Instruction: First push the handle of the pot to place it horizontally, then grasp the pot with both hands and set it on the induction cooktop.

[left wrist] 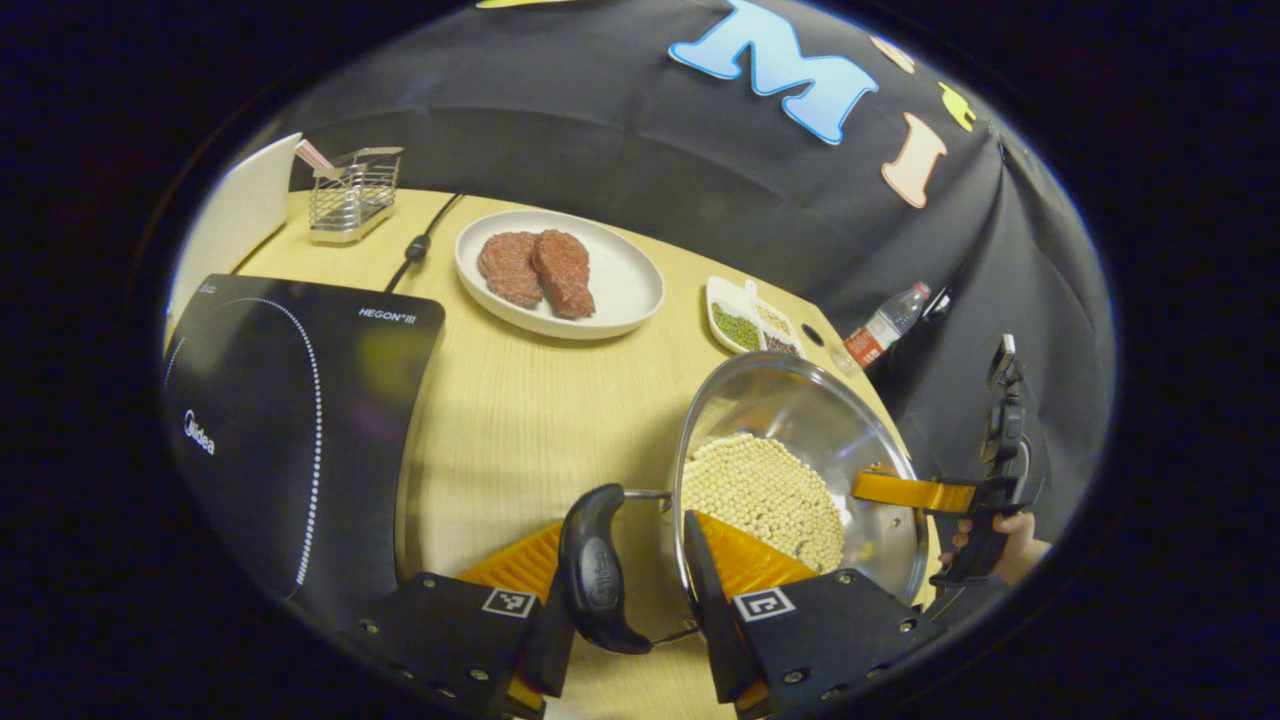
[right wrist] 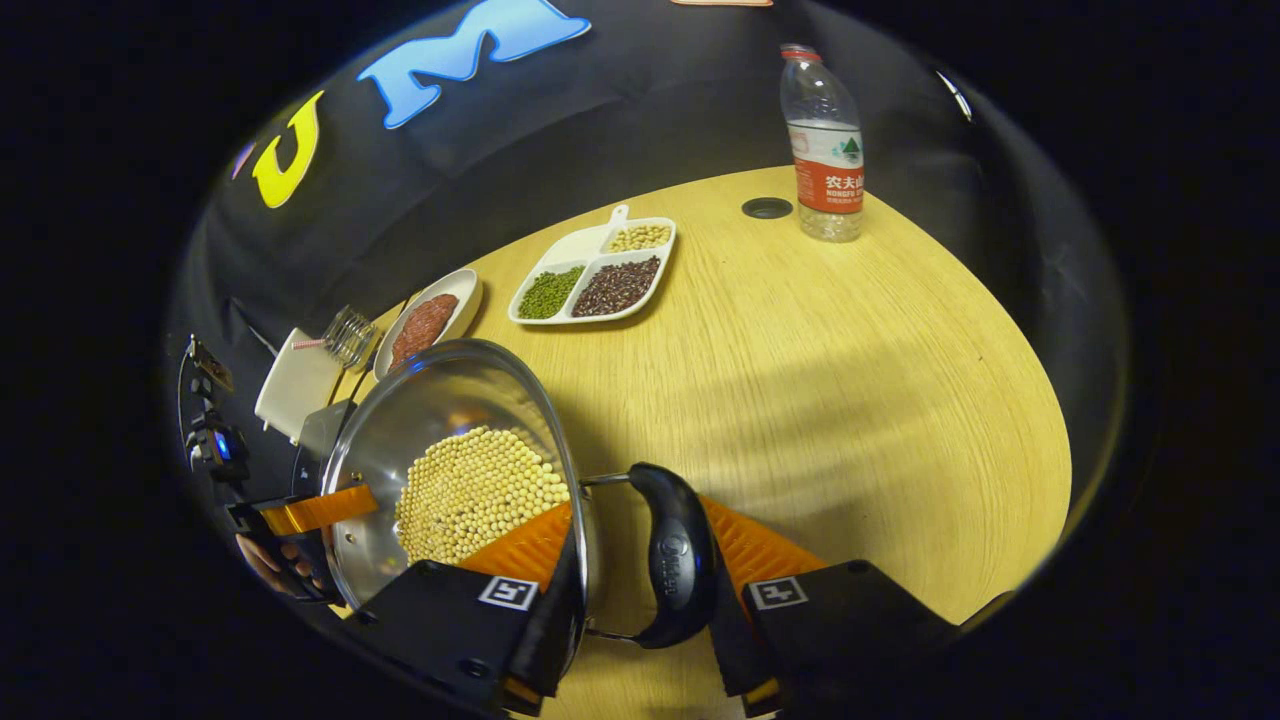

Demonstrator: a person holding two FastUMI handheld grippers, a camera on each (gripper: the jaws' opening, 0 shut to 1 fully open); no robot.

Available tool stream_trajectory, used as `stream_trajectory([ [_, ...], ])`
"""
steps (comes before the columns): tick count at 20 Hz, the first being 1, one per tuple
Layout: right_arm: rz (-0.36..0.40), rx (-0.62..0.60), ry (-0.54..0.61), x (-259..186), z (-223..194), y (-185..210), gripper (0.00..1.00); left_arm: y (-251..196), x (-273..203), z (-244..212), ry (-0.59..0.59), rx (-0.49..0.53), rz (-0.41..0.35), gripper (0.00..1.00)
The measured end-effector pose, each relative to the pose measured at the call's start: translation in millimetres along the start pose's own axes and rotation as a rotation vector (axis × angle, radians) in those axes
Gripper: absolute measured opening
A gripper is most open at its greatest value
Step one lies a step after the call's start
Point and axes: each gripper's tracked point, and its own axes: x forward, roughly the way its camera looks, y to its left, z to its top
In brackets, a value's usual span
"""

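Closest to me in the left gripper view, my left gripper (left wrist: 640,600) straddles one black side handle (left wrist: 598,570) of the steel pot (left wrist: 800,420): one finger sits outside the handle, the other reaches over the rim into the pot, above the pale beans (left wrist: 765,495) heaped inside. The jaws stand apart around handle and rim, and I cannot tell whether both fingers press on them. Across the pot, my other gripper and the hand (left wrist: 1005,545) holding it show at the far rim.

In the right gripper view, my right gripper (right wrist: 640,600) frames the opposite handle (right wrist: 672,565) in the same way, one finger inside the pot wall, one outside the handle; again the jaws are spread, and firm contact I cannot judge.

The pot rests on the wooden table (right wrist: 850,350), well apart from the induction cooktop (left wrist: 290,420), which lies on the table beyond my left gripper. Farther off sit a white plate (left wrist: 625,285) with two pieces of raw meat (left wrist: 535,270), a divided dish (right wrist: 595,275) of green, dark and pale beans, a water bottle (right wrist: 825,150), and a wire rack (left wrist: 355,195) by the wall.
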Motion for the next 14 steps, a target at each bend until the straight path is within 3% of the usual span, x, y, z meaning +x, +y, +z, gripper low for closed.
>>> stream_trajectory([
  [2, -0.008, 0.007, 0.005, 0, 0, -1, 0.57, -1, 1, -3, 0.015, -0.019, 0.000, 0.59],
  [3, -0.011, 0.010, 0.011, 1, -1, -1, 0.54, -1, 0, -5, 0.024, -0.026, 0.004, 0.51],
  [4, -0.013, 0.009, 0.017, 0, -1, -1, 0.54, 0, -1, -5, 0.030, -0.027, 0.008, 0.58],
  [5, -0.013, 0.010, 0.017, -1, -1, -2, 0.57, 0, 0, -4, 0.039, -0.024, 0.016, 0.53],
  [6, -0.015, 0.002, 0.025, -2, -4, -1, 0.51, 1, -2, -2, 0.041, -0.020, 0.023, 0.53],
  [7, -0.019, -0.005, 0.032, -3, -6, -1, 0.50, 0, 1, -4, 0.051, -0.016, 0.033, 0.55],
  [8, -0.025, -0.008, 0.035, -5, -8, -1, 0.50, -1, 2, -7, 0.065, -0.023, 0.039, 0.47],
  [12, -0.026, -0.002, 0.056, -31, -24, 3, 0.51, -21, 3, -18, 0.079, -0.031, 0.036, 0.50],
  [14, -0.023, 0.010, 0.058, -48, -28, 6, 0.51, -25, -19, -20, 0.079, -0.038, 0.027, 0.53],
])
